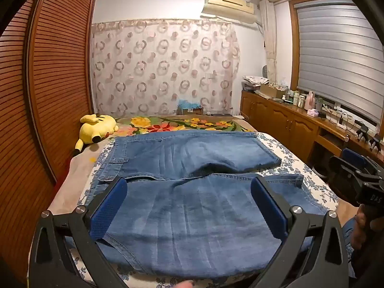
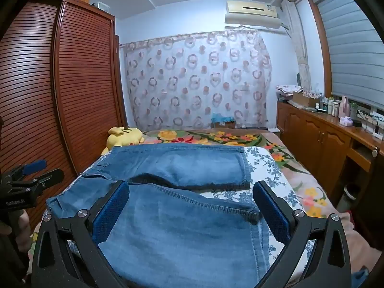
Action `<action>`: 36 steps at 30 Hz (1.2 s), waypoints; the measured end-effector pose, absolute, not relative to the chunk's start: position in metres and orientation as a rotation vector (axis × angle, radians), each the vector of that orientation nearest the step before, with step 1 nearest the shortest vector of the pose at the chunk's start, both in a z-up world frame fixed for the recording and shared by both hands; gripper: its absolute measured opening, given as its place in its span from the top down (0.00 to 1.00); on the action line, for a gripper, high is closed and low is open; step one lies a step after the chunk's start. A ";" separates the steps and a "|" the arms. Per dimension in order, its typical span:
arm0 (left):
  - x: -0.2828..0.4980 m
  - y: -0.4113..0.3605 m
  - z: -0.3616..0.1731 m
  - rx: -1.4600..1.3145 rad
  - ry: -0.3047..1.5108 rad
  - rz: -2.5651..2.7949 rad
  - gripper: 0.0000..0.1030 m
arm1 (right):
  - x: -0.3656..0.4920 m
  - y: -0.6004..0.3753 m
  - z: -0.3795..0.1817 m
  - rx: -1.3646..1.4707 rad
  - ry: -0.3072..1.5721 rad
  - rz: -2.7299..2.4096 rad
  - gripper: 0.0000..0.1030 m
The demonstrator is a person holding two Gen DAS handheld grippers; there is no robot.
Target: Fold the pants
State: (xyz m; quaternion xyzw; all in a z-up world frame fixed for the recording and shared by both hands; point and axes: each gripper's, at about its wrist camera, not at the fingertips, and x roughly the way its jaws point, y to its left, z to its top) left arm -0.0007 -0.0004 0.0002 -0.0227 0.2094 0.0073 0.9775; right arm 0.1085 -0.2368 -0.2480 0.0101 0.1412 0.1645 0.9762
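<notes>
Left wrist view: left gripper [image 1: 189,201] jaws spread as wide as they go, blue ribbed pads [image 1: 109,210] clear of the cloth, nothing held. Directly under and ahead of it lies the pants [image 1: 192,192], blue denim, spread flat on a bed [image 1: 309,180] with a white, blue-flowered sheet. Long axis of the pants runs crosswise to both tools: waistband and a side pocket off to the left, leg hems off to the right. Two legs lie side by side, the near leg between the open pads, the far leg just beyond it, a dark gap and a raised fold of cloth between them. Right wrist view: right gripper [image 2: 192,206] likewise fully open and empty, hovering over the hem end of the near leg, whose stitched cuff sits just inside its right pad. So the left tool is nearer the waist half and the right tool nearer the hems. Judgement: a first fold would turn on which edge each tool takes, near-leg edge carried away over the far leg, or hems carried leftward to the waist. Denim looks mid-weight, soft, washed pale in vertical streaks, with heavy double-stitched seams; likely to drape rather than hold a crease. Farther out, beyond the pants: a yellow plush toy [image 1: 98,129] at far left, a floral blanket [image 1: 182,123], then a circle-patterned curtain [image 1: 163,67].
</notes>
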 end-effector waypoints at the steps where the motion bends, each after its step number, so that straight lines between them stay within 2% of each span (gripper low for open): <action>1: -0.001 0.000 0.000 -0.048 0.422 0.013 0.00 | 0.108 -0.237 -0.248 0.020 0.283 0.332 0.00; 36: 0.000 0.000 0.000 -0.043 0.430 0.016 0.00 | 0.109 -0.236 -0.250 0.011 0.287 0.336 0.00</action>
